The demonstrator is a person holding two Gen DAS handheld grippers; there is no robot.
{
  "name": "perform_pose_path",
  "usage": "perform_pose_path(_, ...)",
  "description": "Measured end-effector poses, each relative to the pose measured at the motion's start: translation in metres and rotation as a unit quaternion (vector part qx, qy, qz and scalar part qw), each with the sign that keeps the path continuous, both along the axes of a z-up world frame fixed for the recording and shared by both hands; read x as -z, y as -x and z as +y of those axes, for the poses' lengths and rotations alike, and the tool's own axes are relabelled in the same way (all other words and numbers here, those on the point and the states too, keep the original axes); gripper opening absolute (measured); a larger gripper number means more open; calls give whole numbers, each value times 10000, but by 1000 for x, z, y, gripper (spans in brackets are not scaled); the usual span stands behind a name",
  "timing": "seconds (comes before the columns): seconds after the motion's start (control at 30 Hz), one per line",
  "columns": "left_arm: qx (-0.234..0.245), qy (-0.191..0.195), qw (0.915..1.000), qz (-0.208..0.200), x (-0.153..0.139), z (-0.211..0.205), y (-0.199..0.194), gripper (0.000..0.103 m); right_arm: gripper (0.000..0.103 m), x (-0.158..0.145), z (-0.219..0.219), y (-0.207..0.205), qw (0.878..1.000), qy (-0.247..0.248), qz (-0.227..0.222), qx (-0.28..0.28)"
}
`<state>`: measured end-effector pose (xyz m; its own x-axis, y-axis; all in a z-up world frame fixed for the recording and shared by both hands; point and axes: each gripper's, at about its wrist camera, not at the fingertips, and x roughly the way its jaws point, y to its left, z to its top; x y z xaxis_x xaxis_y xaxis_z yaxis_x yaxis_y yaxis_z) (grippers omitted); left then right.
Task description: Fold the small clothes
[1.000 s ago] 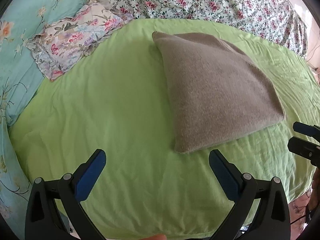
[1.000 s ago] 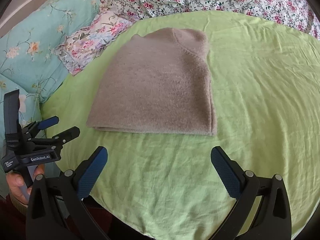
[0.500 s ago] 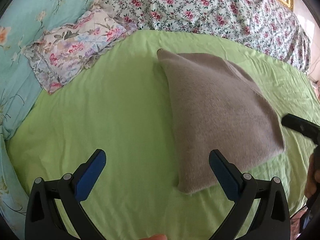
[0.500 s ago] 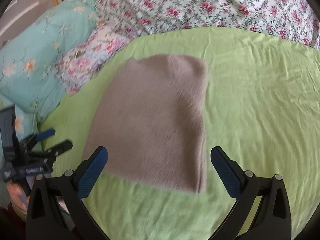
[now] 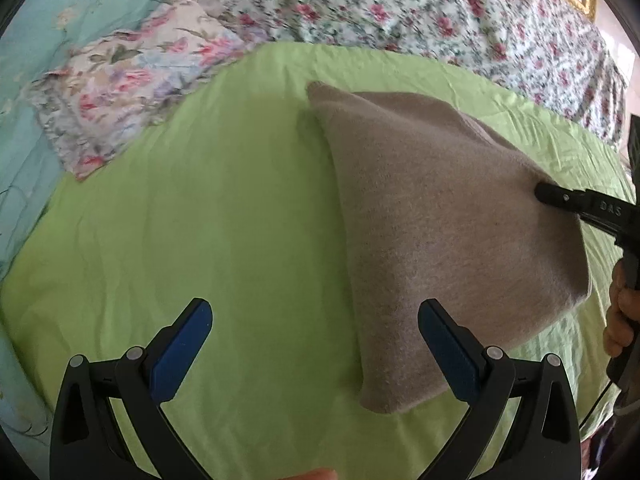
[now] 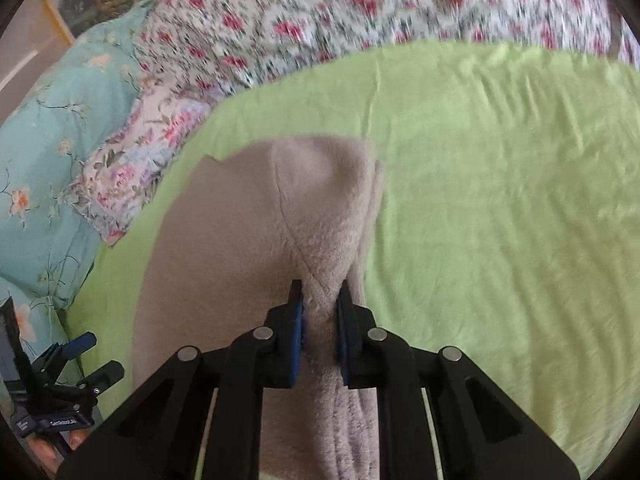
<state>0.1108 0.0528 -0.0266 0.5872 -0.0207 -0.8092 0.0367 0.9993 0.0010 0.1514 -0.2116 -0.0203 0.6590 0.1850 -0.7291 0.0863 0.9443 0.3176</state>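
Note:
A folded grey-brown knit garment (image 5: pixel 432 216) lies on the green sheet (image 5: pixel 224 216). My right gripper (image 6: pixel 320 300) is shut on a pinched ridge of the garment (image 6: pixel 248 216) near its right edge. It shows in the left wrist view (image 5: pixel 560 200) as a black finger on the garment's right side. My left gripper (image 5: pixel 316 336) is open and empty, just above the sheet, with its right finger (image 5: pixel 448 352) over the garment's near left corner. In the right wrist view it (image 6: pixel 80 364) sits at the lower left, off the garment.
A floral pillow (image 5: pixel 120 92) and a turquoise quilt (image 5: pixel 36 40) lie at the left. A rose-patterned cover (image 5: pixel 400 12) runs along the back. The green sheet stretches wide to the right of the garment (image 6: pixel 500 200).
My right gripper moved in over the garment and shut on a fold of it. My left gripper came closer to the garment's near left corner and stayed open.

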Motion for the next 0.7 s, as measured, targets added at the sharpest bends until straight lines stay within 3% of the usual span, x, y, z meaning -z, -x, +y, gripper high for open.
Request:
perform_pose_path(0.2,86,-167,9993,317,32,-15,-8,103,17,29,-7,-8,9994,71,300,124)
perform_pose_path(0.33,113,-222,9993,271,30,-15,-5,103,30,14,-7,3,9995,109,198,202)
perform_pose_path(0.53,66,-72,9994,318,39,-10,-1,103,30,-7,12,47,9995,137,-243,168)
perform_pose_path(0.7,135,-112,9994,309,42,-10,2,103,30,31,27,54,9982,446,405,-53)
